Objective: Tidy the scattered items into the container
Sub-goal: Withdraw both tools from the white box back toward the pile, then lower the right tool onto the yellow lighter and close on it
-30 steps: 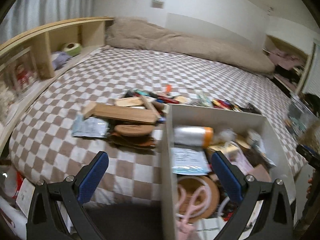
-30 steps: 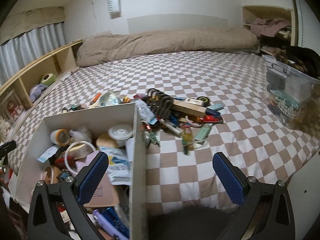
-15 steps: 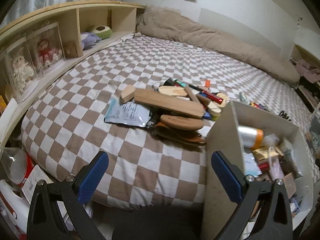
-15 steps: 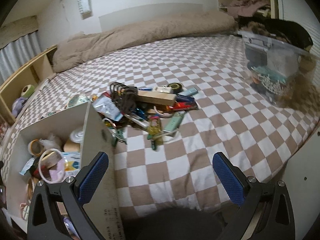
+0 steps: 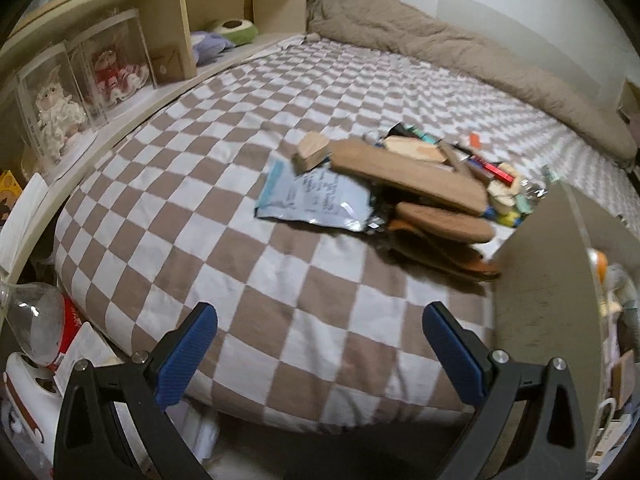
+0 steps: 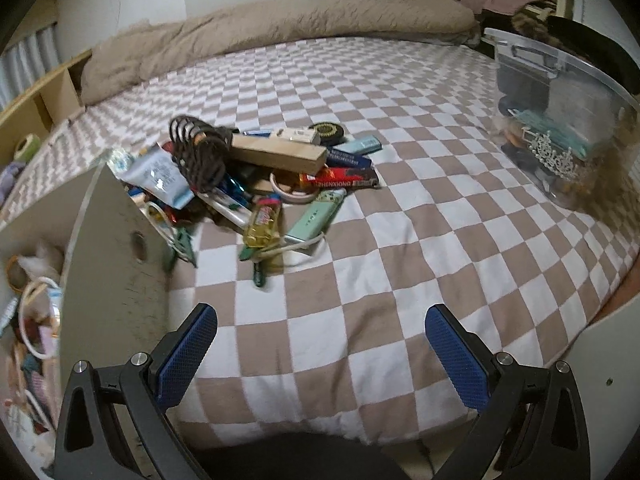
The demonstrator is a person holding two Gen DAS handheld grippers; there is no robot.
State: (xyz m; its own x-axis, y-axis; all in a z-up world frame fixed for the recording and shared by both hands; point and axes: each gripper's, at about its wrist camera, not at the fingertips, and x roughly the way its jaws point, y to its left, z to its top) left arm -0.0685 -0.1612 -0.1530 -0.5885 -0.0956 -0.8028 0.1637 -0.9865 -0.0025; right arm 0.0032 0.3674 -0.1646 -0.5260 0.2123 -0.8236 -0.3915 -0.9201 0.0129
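Note:
A grey open box (image 5: 548, 280) (image 6: 108, 256) holding several items stands on the checked bed. Left of it lies a pile: a long wooden board (image 5: 404, 176), a pale blue pouch (image 5: 316, 198), a small wood block (image 5: 310, 152) and brown oval pieces (image 5: 440, 222). Right of the box lies another pile: a wooden block (image 6: 276, 154), a dark coil (image 6: 198, 150), a mint green device (image 6: 316, 216), a yellow bottle (image 6: 262, 226) and a red packet (image 6: 340, 180). My left gripper (image 5: 320, 354) and right gripper (image 6: 322, 354) both hang open and empty over the bed's near edge.
A wooden shelf (image 5: 132, 40) with boxed dolls (image 5: 60, 108) runs along the bed's left side. A clear plastic bin (image 6: 560, 120) of oddments stands at the right. A beige duvet (image 6: 272, 28) lies along the far wall. Clutter sits on the floor at the lower left (image 5: 36, 344).
Both views have swung apart: the left one has turned left and the right one right, so the box has slid toward each frame's edge. Both grippers stay open.

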